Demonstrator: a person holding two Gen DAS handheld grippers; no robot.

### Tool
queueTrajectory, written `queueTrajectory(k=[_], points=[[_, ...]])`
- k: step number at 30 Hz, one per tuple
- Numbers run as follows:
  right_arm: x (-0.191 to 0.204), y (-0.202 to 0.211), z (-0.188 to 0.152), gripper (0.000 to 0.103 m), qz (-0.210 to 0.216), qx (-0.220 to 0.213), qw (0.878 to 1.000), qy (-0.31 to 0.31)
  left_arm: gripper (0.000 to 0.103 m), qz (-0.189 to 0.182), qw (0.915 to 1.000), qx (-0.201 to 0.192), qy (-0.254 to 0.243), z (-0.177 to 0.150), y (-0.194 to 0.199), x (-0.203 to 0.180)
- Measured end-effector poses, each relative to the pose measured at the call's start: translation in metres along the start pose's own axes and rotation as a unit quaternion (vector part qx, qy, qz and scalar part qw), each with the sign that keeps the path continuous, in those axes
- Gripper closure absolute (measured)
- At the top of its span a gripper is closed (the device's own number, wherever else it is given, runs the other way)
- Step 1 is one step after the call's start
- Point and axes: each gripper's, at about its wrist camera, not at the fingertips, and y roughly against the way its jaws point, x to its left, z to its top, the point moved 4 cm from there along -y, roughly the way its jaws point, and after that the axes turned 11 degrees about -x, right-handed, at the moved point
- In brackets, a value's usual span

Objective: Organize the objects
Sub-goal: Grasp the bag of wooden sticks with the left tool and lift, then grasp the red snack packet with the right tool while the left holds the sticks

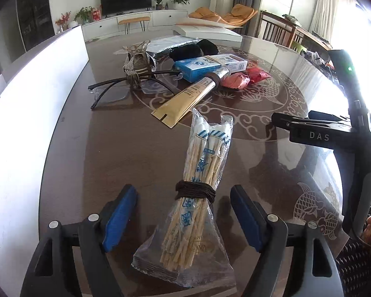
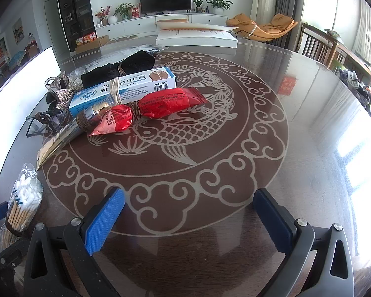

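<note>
- The clear plastic bag of wooden cotton swabs [image 1: 200,193], tied in the middle with a dark brown cord, lies flat on the dark glass-topped table [image 1: 126,153] with the pale fish pattern, its long side pointing away from me
- I judge it lies here, apart from the pile, because it is to be sorted
- Farther back, close together: black-framed glasses [image 1: 116,90], a gold tube [image 1: 185,99], a blue and white carton [image 1: 207,68] and red foil packets [image 2: 158,106]
- My left jaws [image 1: 183,217] stand open on both sides of the bag; the blue pads [image 1: 118,215] do not touch it, so it is released, not grasped
- My right jaws [image 2: 188,220] are wide open over bare table, with nothing between them
</note>
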Motion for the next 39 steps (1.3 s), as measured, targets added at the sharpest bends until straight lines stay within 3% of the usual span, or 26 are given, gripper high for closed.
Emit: queueTrajectory(k=[4, 9, 16, 19, 21, 24, 27, 28, 29, 32, 39], points=[[0.0, 0.0, 0.0, 0.0, 0.0, 0.0, 1.0, 0.0, 0.025, 0.021, 0.9995, -0.006, -0.021, 0.01, -0.016, -0.002], [0.0, 0.0, 0.0, 0.0, 0.0, 0.0, 1.0, 0.0, 0.024, 0.064, 0.9976, -0.024, 0.016, 0.014, -0.018, 0.019], [0.0, -0.005, 0.004, 0.0, 0.004, 0.007, 1.0, 0.002, 0.023, 0.078, 0.9959, -0.031, 0.033, 0.014, -0.02, 0.027], [-0.01, -0.004, 0.016, 0.0, 0.019, 0.011, 0.996, -0.087, 0.016, 0.073, 0.9964, -0.029, 0.03, 0.013, -0.022, 0.026], [-0.015, -0.007, 0.031, 0.0, 0.039, 0.015, 0.985, -0.168, 0.014, 0.072, 0.9966, -0.027, 0.029, 0.014, -0.023, 0.025], [-0.012, -0.026, 0.059, 0.002, 0.032, 0.029, 0.972, -0.23, 0.013, 0.072, 0.9966, -0.027, 0.029, 0.015, -0.023, 0.025], [-0.004, -0.048, 0.082, 0.022, 0.006, 0.036, 0.972, -0.232, 0.013, 0.072, 0.9966, -0.027, 0.029, 0.015, -0.023, 0.025], [0.001, -0.055, 0.084, 0.037, 0.006, 0.048, 0.974, -0.223, 0.012, 0.072, 0.9966, -0.027, 0.028, 0.015, -0.024, 0.025], [0.006, -0.062, 0.083, 0.045, 0.014, 0.064, 0.975, -0.211, 0.012, 0.071, 0.9967, -0.026, 0.028, 0.015, -0.024, 0.025], [0.012, -0.056, 0.076, 0.058, 0.027, 0.064, 0.985, -0.159, 0.006, 0.066, 0.9973, -0.022, 0.025, 0.015, -0.027, 0.024], [-0.017, -0.011, 0.034, 0.059, 0.057, 0.076, 0.99, -0.1, 0.003, 0.057, 0.998, -0.017, 0.019, 0.014, -0.027, 0.023]])
